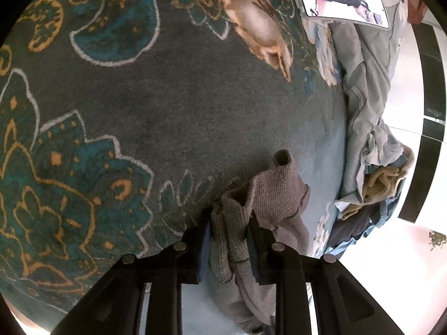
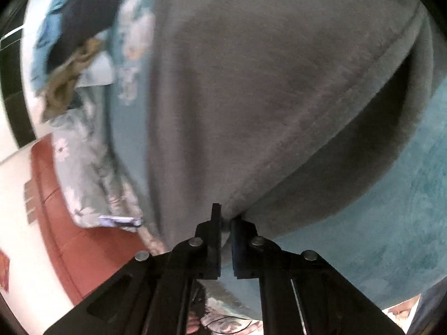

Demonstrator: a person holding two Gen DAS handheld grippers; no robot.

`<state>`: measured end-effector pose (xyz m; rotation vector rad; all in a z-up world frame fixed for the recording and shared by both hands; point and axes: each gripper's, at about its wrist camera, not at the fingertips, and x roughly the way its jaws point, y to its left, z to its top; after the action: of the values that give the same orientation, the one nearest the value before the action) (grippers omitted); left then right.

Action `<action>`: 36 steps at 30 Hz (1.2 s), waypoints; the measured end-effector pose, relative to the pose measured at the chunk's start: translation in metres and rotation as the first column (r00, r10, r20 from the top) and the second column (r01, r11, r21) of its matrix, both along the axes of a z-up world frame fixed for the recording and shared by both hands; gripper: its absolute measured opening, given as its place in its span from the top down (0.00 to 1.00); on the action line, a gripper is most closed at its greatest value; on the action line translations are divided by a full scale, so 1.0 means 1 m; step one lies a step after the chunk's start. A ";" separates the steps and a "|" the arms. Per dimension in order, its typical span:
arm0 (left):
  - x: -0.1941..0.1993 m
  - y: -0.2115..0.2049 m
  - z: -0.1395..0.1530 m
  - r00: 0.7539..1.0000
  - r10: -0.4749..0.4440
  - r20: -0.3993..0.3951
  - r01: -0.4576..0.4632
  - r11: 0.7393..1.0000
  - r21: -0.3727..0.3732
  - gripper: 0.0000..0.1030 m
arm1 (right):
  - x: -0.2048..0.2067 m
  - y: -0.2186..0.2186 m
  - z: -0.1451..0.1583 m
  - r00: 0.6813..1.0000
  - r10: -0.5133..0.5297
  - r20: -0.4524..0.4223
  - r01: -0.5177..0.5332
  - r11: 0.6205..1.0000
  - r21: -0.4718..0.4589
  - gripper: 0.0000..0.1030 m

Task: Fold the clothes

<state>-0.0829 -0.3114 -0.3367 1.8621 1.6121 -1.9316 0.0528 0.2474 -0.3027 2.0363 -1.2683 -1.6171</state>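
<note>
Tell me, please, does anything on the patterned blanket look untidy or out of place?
Yes: a crumpled heap of clothes sits unfolded at the edge of the blanket, and a phone lies on the bedding beyond it. The grey garment is bunched between the left gripper fingers.

Grey ribbed-knit garment [image 1: 268, 203]; dark teal blanket [image 1: 139, 97] patterned with orange and white floral outlines; pale blue flowered sheet [image 1: 371, 78]; black claws, left [image 1: 232, 223] and right [image 2: 226, 217]; terracotta floor [image 2: 83, 251], lower left.
</note>
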 end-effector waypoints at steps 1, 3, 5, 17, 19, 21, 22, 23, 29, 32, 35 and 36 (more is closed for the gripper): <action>0.000 0.000 -0.001 1.000 0.005 -0.002 -0.005 1.000 0.009 0.69 | -0.001 -0.001 0.007 1.000 0.022 -0.015 -0.022 1.000 -0.007 0.96; -0.001 -0.001 -0.003 1.000 0.017 -0.002 -0.017 1.000 0.023 0.66 | 0.004 -0.002 0.010 0.996 0.093 -0.012 -0.093 0.995 0.028 0.96; -0.002 0.000 -0.005 0.999 0.044 0.000 -0.044 0.998 0.043 0.59 | 0.011 0.004 -0.006 0.992 0.113 0.048 -0.116 0.991 0.071 0.96; -0.017 0.029 0.014 0.999 -0.041 -0.009 0.040 0.993 -0.113 0.79 | 0.003 0.013 -0.012 0.980 0.186 0.071 -0.192 0.977 0.094 0.91; -0.019 0.033 0.021 1.000 -0.015 -0.023 0.013 0.993 -0.116 0.80 | -0.002 0.022 0.002 0.973 0.225 0.043 -0.229 0.968 0.107 0.90; -0.021 0.037 0.033 0.999 -0.001 -0.043 -0.004 0.993 -0.119 0.81 | -0.007 0.031 0.017 0.965 0.262 0.016 -0.262 0.957 0.122 0.90; -0.021 0.038 0.040 0.998 -0.005 -0.059 -0.003 0.992 -0.128 0.81 | -0.010 0.037 0.023 0.962 0.271 0.004 -0.269 0.954 0.132 0.90; -0.023 0.044 0.054 0.995 -0.028 -0.091 0.015 0.989 -0.148 0.81 | -0.013 0.042 0.029 0.962 0.274 -0.006 -0.270 0.952 0.143 0.90; -0.022 0.102 0.155 0.900 -0.332 -0.282 0.210 0.898 -0.388 0.81 | -0.033 0.079 0.056 0.963 0.265 -0.048 -0.254 0.954 0.160 0.90; -0.019 0.180 0.180 0.815 -0.484 -0.319 0.316 0.832 -0.455 0.81 | -0.046 0.093 0.060 0.963 0.260 -0.065 -0.249 0.957 0.147 0.90; -0.018 0.259 0.195 0.727 -0.604 -0.327 0.404 0.762 -0.507 0.81 | -0.057 0.110 0.066 0.966 0.246 -0.081 -0.234 0.963 0.130 0.90; -0.016 0.289 0.191 0.710 -0.631 -0.313 0.437 0.743 -0.508 0.81 | -0.061 0.117 0.068 0.967 0.241 -0.084 -0.229 0.965 0.130 0.90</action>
<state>-0.0985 -0.0221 -0.1458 1.9235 0.5875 -2.8702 -0.0086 0.3639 -0.2345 2.0556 -0.8768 -1.6921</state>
